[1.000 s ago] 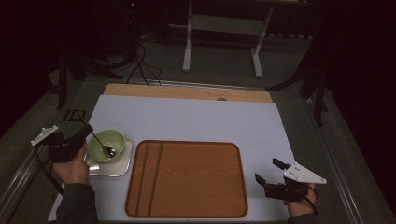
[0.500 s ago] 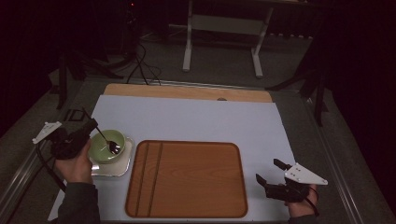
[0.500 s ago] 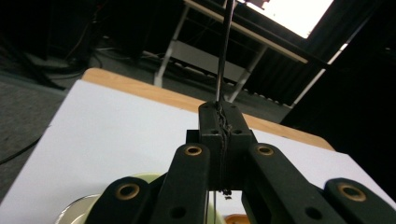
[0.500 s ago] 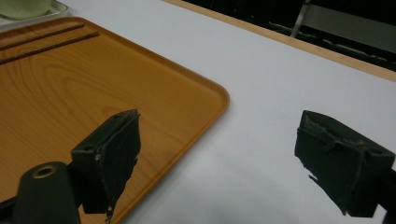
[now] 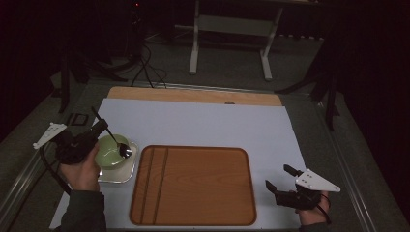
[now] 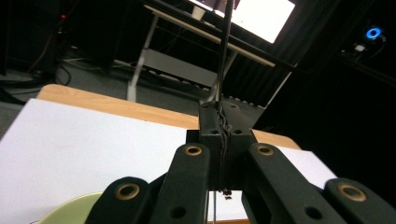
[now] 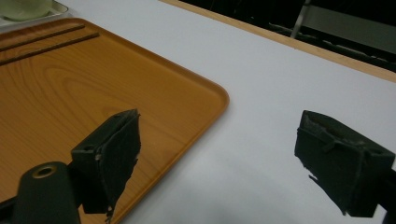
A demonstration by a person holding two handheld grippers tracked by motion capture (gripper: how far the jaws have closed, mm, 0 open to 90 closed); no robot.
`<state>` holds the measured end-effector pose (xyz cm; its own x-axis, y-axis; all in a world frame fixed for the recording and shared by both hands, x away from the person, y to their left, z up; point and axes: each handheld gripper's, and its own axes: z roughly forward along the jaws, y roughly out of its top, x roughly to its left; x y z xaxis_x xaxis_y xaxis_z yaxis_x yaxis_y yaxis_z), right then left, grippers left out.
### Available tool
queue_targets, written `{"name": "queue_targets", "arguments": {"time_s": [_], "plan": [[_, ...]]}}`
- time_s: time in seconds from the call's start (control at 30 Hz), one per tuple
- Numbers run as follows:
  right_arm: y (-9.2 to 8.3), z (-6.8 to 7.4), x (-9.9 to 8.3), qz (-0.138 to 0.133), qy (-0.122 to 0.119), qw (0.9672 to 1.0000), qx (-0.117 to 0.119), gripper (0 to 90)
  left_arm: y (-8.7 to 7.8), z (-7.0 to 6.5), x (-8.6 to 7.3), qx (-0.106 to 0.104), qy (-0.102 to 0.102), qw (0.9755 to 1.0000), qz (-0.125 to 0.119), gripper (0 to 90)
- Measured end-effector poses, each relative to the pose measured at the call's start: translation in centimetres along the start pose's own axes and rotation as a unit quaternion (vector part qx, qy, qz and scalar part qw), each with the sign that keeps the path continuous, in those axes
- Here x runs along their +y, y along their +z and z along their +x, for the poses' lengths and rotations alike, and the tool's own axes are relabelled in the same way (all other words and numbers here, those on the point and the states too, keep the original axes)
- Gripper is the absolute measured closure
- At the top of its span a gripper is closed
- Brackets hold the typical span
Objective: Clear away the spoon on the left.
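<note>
My left gripper [image 5: 100, 127] is shut on the thin dark handle of a spoon [image 5: 116, 142]. The spoon's head hangs over the right side of a pale green bowl [image 5: 107, 155], which sits on a small silver square plate [image 5: 117, 175]. In the left gripper view the jaws [image 6: 223, 114] pinch the spoon handle [image 6: 225, 51], which sticks up past them, and the green bowl rim [image 6: 70, 212] shows below. My right gripper [image 5: 278, 176] rests open at the table's front right, beside a wooden tray [image 5: 193, 186]. Its jaws [image 7: 215, 158] stand wide with nothing between them.
The wooden tray [image 7: 70, 84] is bare and has two grooves along its left side. A white sheet [image 5: 203, 125] covers the table, with a wooden strip [image 5: 193, 95] along the far edge. Metal stand legs [image 5: 231, 46] and cables lie on the floor beyond.
My left gripper has risen and shifted right with the spoon. The spoon's head has lifted from the bowl's middle toward its right rim. The right gripper has stayed put.
</note>
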<state>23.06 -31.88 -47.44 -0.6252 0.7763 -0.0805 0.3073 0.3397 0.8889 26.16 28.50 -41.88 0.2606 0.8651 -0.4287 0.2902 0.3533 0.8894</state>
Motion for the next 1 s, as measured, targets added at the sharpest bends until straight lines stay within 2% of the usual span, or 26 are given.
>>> {"name": "queue_targets", "arguments": {"time_s": [0.23, 0.3, 0.33, 0.53, 1.0], "plan": [[0.0, 0.0, 0.0, 0.000, 0.000, 1.0000, 0.000, 14.1, 0.3, -1.2, -0.1, -0.019, 0.007, 0.9998, 0.008, 90.0], [0.0, 0.0, 0.0, 0.000, 0.000, 1.0000, 0.000, 14.1, 0.3, -1.2, -0.1, -0.019, 0.007, 0.9998, 0.008, 90.0], [0.0, 0.0, 0.0, 0.000, 0.001, 1.0000, 0.001, 14.1, 0.7, -1.9, -0.2, -0.027, 0.014, 0.9994, 0.015, 90.0], [0.0, 0.0, 0.0, 0.000, 0.001, 1.0000, 0.001, 14.1, 1.2, -3.2, -0.6, -0.045, 0.024, 0.9984, 0.026, 90.0], [0.0, 0.0, -0.1, 0.000, 0.001, 1.0000, 0.002, 14.1, 1.5, -4.8, -1.0, -0.068, 0.028, 0.9966, 0.036, 90.0]]}}
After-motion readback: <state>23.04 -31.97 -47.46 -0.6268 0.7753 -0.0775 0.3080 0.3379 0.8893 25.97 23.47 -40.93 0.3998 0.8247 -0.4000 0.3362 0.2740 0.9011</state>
